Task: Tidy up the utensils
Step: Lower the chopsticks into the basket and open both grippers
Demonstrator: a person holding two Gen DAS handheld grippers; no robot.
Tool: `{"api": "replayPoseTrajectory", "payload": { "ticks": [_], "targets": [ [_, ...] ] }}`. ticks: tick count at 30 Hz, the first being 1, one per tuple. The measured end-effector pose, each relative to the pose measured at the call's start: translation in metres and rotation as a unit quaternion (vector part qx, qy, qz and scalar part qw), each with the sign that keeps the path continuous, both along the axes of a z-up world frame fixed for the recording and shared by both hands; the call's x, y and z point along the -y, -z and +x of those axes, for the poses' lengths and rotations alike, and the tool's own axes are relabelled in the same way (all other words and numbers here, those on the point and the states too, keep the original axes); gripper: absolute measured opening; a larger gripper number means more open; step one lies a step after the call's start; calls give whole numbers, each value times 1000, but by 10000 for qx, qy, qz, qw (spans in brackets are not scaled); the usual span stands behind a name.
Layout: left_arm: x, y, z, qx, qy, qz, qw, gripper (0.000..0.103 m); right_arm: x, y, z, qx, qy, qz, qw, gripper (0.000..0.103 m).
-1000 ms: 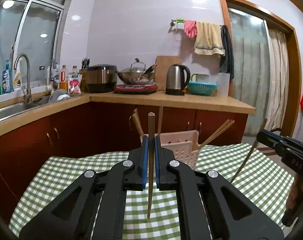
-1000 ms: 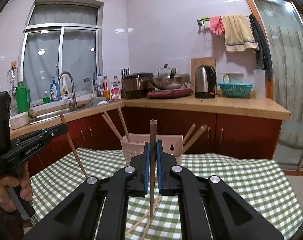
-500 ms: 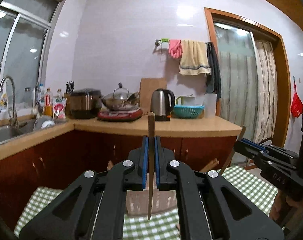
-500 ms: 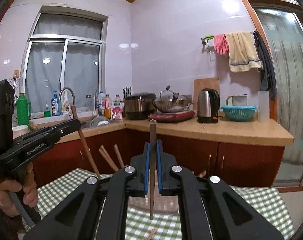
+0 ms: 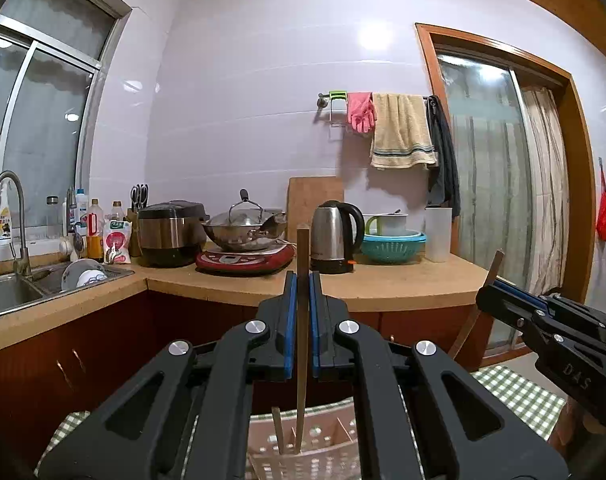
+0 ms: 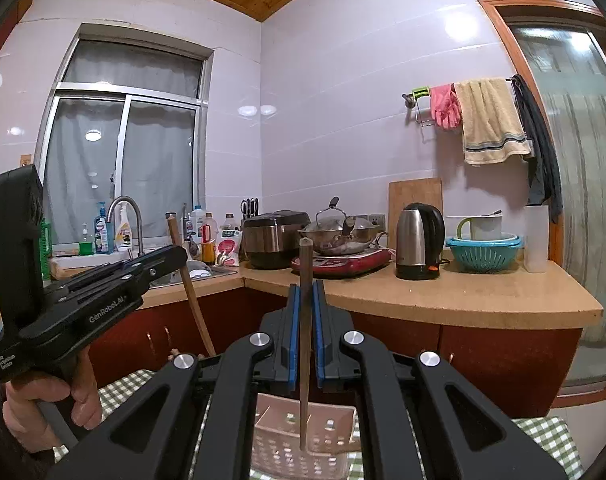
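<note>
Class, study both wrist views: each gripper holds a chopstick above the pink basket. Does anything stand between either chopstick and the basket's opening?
Nothing visible does. The left gripper holds its chopstick upright over the pink basket; the right gripper holds its chopstick likewise. Another chopstick already stands inside, beside the path.

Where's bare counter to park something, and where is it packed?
Free: the front strip of the counter ahead of the kettle and teal colander, out to its right end. Crowded: the back row from the rice cooker and wok to the sink.
</note>
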State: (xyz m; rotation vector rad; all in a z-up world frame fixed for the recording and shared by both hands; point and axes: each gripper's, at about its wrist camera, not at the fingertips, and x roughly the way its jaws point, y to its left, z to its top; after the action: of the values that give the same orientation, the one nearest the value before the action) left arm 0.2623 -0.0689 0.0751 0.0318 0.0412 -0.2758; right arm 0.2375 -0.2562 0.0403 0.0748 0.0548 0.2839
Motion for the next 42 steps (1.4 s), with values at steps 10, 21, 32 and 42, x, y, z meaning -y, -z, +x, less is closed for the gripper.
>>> {"api": "replayPoseTrajectory", "payload": {
  "ticks": [10, 21, 32, 42],
  "targets": [
    [-2, 26, 35, -186, -216, 54, 9996, 6, -4, 25, 39, -164, 104, -46, 9998, 7],
    [-7, 63, 58, -699, -249, 124, 9972, 7, -9, 59, 62, -704, 77, -39, 9975, 8],
    [-8, 69, 59, -805, -327, 227, 9960, 46, -11, 58, 52, -714, 165, -101, 9973, 36],
    [-16, 61, 39, -710, -373, 120, 9967, 67, -7, 49, 26, -601, 271, -95, 9978, 41]
  ]
}}
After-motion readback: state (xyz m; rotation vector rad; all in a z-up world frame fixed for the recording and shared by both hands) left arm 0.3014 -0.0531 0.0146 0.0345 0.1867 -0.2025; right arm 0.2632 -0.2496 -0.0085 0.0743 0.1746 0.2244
